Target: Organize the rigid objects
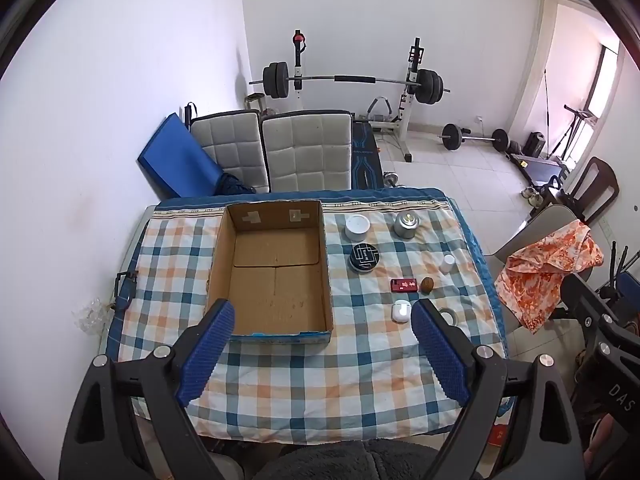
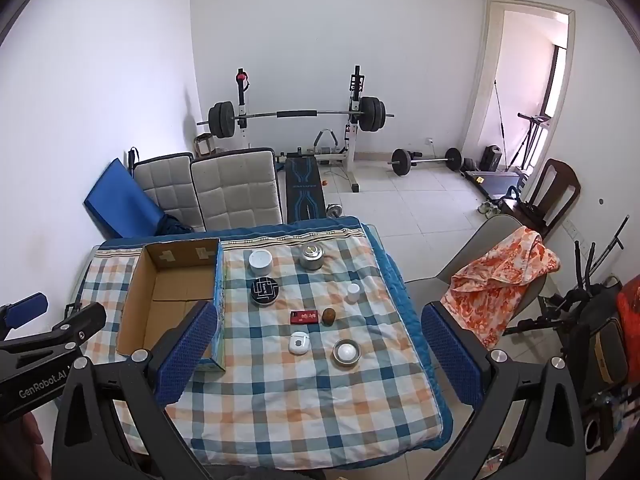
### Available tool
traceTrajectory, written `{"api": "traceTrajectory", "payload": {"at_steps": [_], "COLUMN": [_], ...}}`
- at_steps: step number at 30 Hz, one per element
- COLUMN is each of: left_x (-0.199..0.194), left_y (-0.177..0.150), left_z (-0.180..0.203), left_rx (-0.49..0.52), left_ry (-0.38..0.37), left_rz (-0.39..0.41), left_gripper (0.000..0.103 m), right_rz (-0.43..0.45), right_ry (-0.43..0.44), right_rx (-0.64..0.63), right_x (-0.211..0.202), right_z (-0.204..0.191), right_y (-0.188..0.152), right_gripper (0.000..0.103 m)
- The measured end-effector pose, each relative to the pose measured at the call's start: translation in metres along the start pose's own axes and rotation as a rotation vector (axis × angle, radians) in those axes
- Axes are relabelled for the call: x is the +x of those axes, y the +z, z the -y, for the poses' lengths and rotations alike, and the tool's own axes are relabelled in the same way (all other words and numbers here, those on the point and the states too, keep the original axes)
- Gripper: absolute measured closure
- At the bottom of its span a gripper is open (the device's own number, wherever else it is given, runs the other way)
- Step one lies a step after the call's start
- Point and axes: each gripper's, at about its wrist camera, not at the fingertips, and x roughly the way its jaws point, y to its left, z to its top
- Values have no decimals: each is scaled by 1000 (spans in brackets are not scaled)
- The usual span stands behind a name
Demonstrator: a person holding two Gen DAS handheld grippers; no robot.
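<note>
Small objects lie ahead of the right gripper (image 2: 320, 354); cardboard box (image 1: 272, 268) empty.
Both jaw pairs apart, holding nothing. White earbud case (image 2: 299, 343) nearest, between right fingers; left gripper (image 1: 324, 344) faces box.

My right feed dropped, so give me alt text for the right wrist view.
The open right gripper hovers over a checked tablecloth, holding nothing. An empty cardboard box sits left; to its right lie small items: white jar, metal tin, black round tin, red case, white earbud case.
</note>
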Motion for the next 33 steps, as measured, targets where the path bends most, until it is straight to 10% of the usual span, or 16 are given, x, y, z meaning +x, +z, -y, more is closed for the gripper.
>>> {"api": "traceTrajectory", "payload": {"at_steps": [33], "left_x": [-4], "left_y": [-4], "left_z": [-1], "left_rx": [-2], "left_ry": [-5], "left_rz": [0], "left_gripper": [13], "right_rz": [5], "right_ry": [-4], "right_rx": [9], "right_x": [-10], "right_z": [7], "right_y": [3], "right_gripper": [0]}}
